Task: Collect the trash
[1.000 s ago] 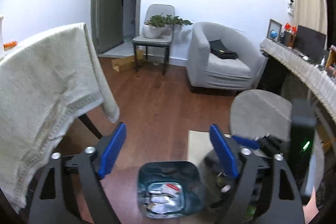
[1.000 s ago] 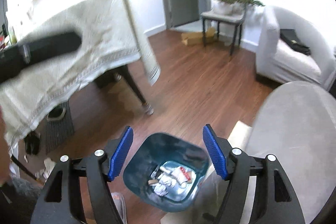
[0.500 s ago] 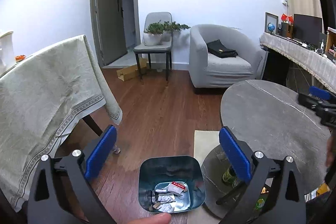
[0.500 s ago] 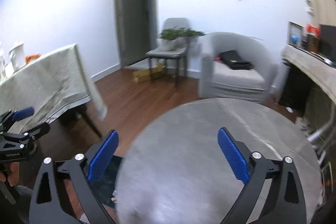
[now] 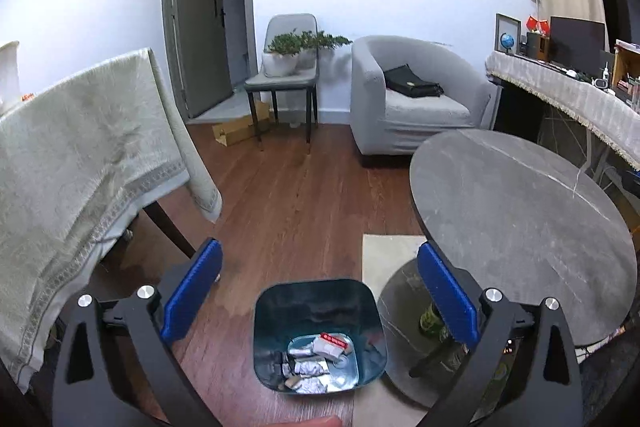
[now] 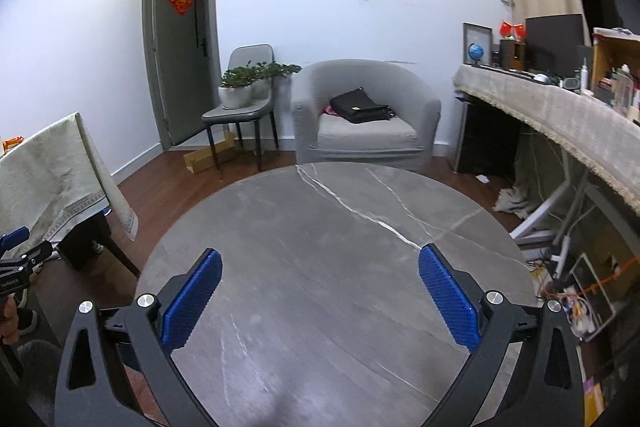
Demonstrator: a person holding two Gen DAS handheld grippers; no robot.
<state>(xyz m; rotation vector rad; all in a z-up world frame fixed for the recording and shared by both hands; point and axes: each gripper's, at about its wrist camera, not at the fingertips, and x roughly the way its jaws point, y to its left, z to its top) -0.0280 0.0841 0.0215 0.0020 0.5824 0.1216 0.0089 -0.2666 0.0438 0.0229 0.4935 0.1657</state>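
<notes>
1. Peering through my left gripper (image 5: 318, 291), I see its jaws wide apart with nothing between them; they have just been opening, above the teal trash bin (image 5: 320, 315) on the wood floor (image 5: 296, 195)
2. Crumpled wrappers (image 5: 316, 363) lie in the bin's bottom; I cannot count them, they overlap. A fingertip (image 5: 316, 422) is cut off at the lower edge
3. Under the round grey table (image 5: 516, 211) a green bottle (image 5: 430, 319) is half hidden behind my blue pad
4. My right gripper (image 6: 320, 297) also gapes, empty, jaws just opened, above that bare tabletop (image 6: 320, 227); the other gripper's tip is cropped at the left edge
5. I count one bin, one armchair (image 6: 364, 115) with one black bag (image 6: 360, 109), one chair (image 6: 240, 107) bearing two potted plants (image 6: 244, 87)
6. A cloth-covered table (image 5: 72, 155) is left, a draped counter (image 6: 560, 107) right, with small clutter too tiny to name
</notes>
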